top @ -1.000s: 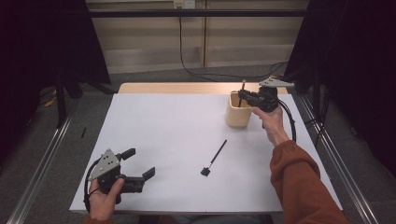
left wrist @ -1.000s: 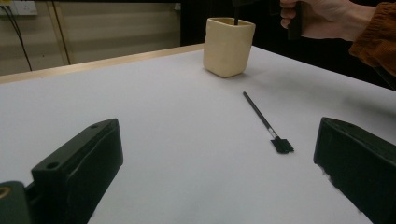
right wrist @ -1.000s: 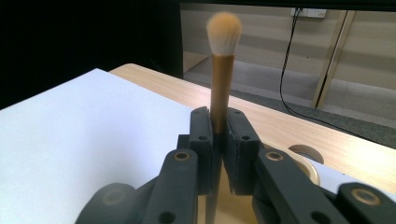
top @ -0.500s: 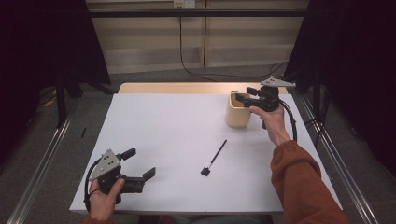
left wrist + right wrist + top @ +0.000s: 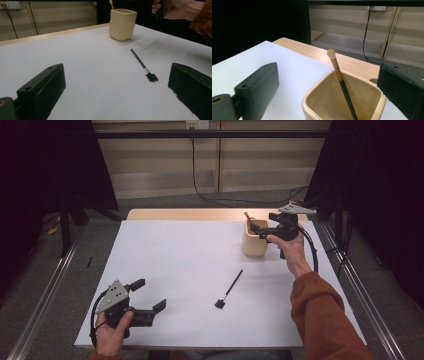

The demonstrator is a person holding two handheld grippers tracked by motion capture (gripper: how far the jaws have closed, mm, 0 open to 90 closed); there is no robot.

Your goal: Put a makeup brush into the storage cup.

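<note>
A cream square cup (image 5: 253, 242) stands at the table's far right. In it leans a brush (image 5: 247, 215) with a black handle, gold collar and pale tip. My right gripper (image 5: 258, 230) hovers just over the cup's rim; its jaws have just been opening and now stand wide, the brush (image 5: 340, 76) free between them above the cup (image 5: 314, 98). A flat-headed black brush (image 5: 228, 290) lies mid-table. My left gripper (image 5: 149, 294) rests open near the front left edge, facing that black brush (image 5: 143, 65) and the cup (image 5: 122, 25).
White sheet (image 5: 185, 265) covers the table, with a wooden strip (image 5: 185, 214) along the far edge. Metal rails (image 5: 45, 295) run down both sides. A cable (image 5: 200, 190) hangs behind the table. The person's orange sleeve (image 5: 325, 320) reaches in from the front right.
The right gripper's jaws have spread apart and let go of the brush, which now leans in the cup. The left gripper has not moved.
</note>
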